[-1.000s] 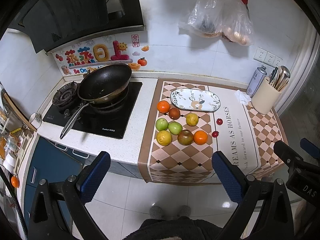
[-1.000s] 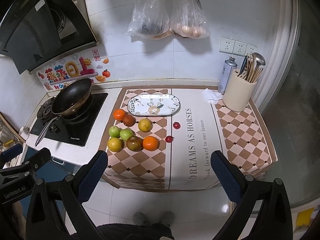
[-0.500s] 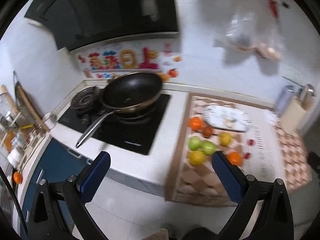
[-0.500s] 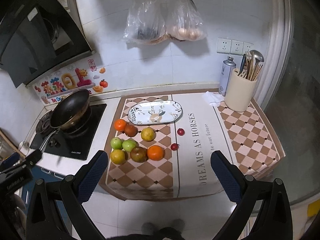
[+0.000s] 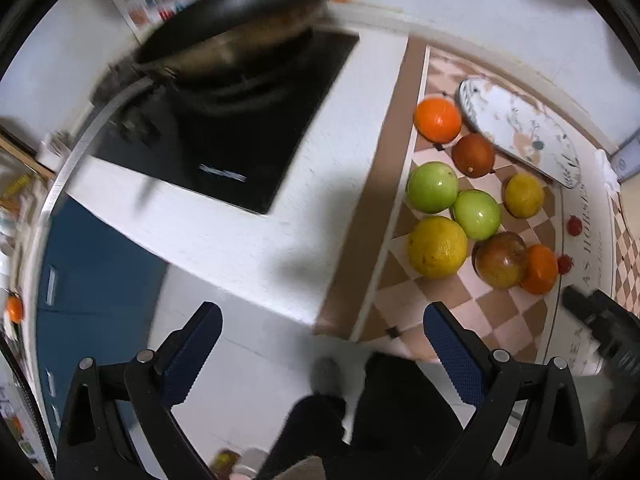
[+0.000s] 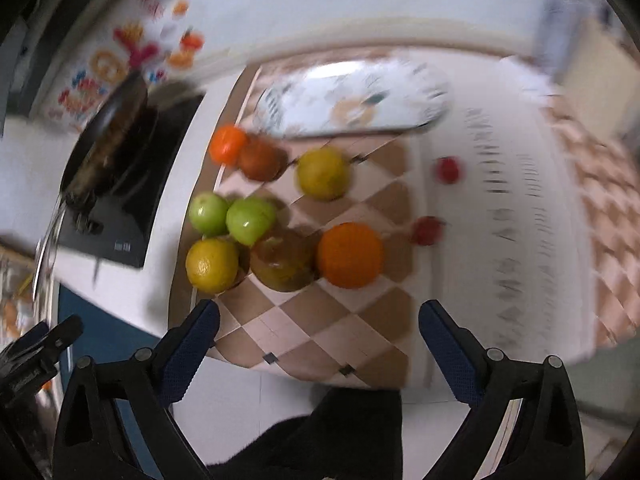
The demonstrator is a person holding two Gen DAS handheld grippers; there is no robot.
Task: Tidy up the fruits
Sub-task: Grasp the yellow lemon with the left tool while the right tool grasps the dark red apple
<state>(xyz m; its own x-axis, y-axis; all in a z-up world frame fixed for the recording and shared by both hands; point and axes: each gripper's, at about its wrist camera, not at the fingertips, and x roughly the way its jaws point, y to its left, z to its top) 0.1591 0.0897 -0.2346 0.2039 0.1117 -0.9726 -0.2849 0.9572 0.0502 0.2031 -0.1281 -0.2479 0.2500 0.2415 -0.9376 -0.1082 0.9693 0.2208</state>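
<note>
Several fruits lie on a checkered mat (image 5: 436, 300): a yellow citrus (image 5: 437, 247) (image 6: 212, 266), two green apples (image 5: 432, 187) (image 6: 251, 219), a brownish fruit (image 5: 500, 259) (image 6: 282, 262), oranges (image 5: 437, 120) (image 6: 350, 255) and small red fruits (image 6: 427, 231). A patterned oval plate (image 5: 520, 132) (image 6: 352, 100) lies behind them, with nothing on it. My left gripper (image 5: 322, 350) is open and empty, low in front of the counter, left of the fruits. My right gripper (image 6: 319, 342) is open and empty, just in front of the fruit group.
A black pan (image 5: 236, 8) sits on a black stove (image 5: 240, 136) left of the mat. A blue cabinet (image 5: 92, 280) is under the counter. The other gripper shows at the edge of each view (image 5: 604, 320) (image 6: 32, 348).
Both grippers have moved down and forward toward the counter; the fruits now look much larger. The left view swung left toward the stove, then closed in. Both stay open.
</note>
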